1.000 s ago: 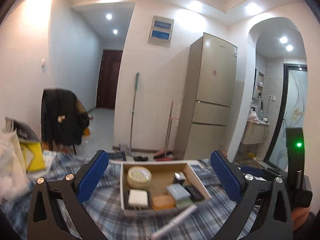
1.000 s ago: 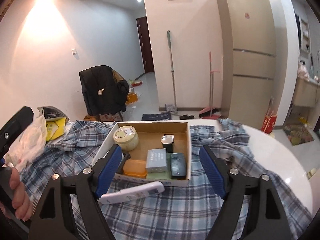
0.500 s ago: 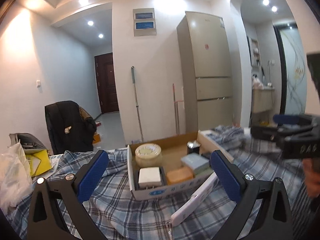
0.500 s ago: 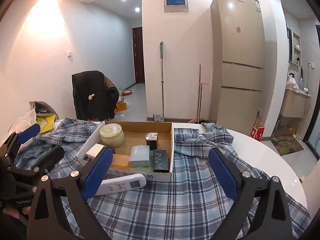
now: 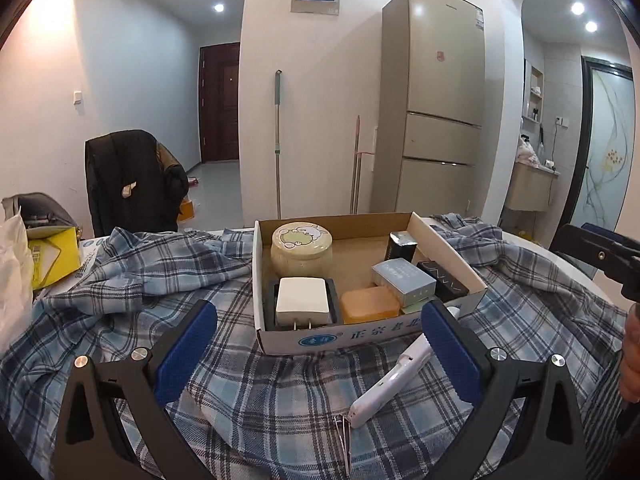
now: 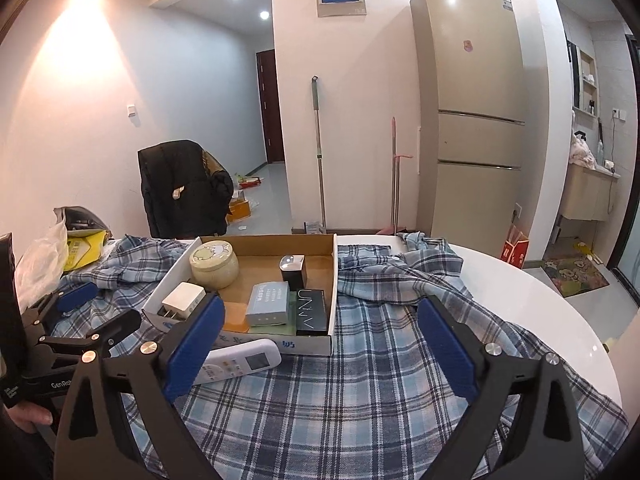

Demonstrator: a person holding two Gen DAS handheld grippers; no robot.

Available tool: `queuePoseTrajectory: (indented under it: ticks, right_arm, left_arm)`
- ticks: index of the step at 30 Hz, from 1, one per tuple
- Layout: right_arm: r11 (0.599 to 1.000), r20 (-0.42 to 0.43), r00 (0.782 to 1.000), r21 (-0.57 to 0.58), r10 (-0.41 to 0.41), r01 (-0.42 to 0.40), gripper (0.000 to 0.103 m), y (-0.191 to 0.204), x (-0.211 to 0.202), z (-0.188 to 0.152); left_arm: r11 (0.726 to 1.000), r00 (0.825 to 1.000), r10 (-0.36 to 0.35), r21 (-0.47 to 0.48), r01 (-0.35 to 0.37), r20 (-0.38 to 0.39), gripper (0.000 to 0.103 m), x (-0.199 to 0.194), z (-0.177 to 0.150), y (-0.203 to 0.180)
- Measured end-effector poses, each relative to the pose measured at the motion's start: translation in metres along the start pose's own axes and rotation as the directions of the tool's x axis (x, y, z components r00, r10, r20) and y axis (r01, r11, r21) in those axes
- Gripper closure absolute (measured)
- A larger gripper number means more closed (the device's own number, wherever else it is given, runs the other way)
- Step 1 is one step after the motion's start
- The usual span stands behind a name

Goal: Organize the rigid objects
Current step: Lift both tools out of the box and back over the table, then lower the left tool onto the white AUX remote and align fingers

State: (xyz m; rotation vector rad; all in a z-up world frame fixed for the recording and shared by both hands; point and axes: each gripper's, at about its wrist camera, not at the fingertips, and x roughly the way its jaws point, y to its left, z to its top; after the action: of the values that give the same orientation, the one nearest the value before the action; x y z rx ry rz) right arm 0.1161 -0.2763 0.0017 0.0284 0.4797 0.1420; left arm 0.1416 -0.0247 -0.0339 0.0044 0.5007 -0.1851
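The loose blue-and-white plaid cloth point(image 5: 280, 392) over the table could have bunched under my fingers and dragged things askew. The shallow cardboard box point(image 5: 360, 336), already crowded, might have slid if nudged. The white remote control point(image 6: 240, 362) lay just before it, with small metal nail clippers point(image 5: 343, 438) nearby. My left gripper point(image 5: 320, 356) and right gripper point(image 6: 316, 360) both gaped wide, empty.
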Motion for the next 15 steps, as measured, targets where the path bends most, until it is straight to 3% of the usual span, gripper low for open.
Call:
queuePoseTrajectory:
  ticks: [7,9,11,13,15]
  right_arm:
    - [1.000,-0.005,1.000,-0.013,-0.006,0.006,0.006,0.000,0.001,0.000]
    - [1.000,-0.012,1.000,-0.013,-0.007,0.007,0.006,0.000,0.003,-0.001]
    - [1.000,-0.020,1.000,-0.014,-0.009,0.008,0.006,-0.001,0.004,-0.001]
    - [1.000,-0.022,1.000,-0.009,-0.009,0.009,0.006,-0.003,0.006,-0.002]
    - [1.000,-0.027,1.000,-0.003,-0.011,0.011,0.006,-0.005,0.007,-0.001]
  left_arm:
    - [0.999,0.999,-0.037,-0.028,0.036,-0.031,0.000,0.007,0.002,0.008]
    - [1.000,1.000,-0.012,-0.012,0.012,-0.021,0.000,0.004,0.003,0.005]
    - [0.997,0.997,-0.069,0.032,0.070,-0.029,0.001,0.000,0.007,0.000]
    - [0.991,0.991,-0.111,0.068,0.116,-0.068,0.012,-0.002,0.012,-0.004]
    - [0.985,0.984,-0.146,0.079,0.155,-0.105,0.015,-0.001,0.013,-0.006]
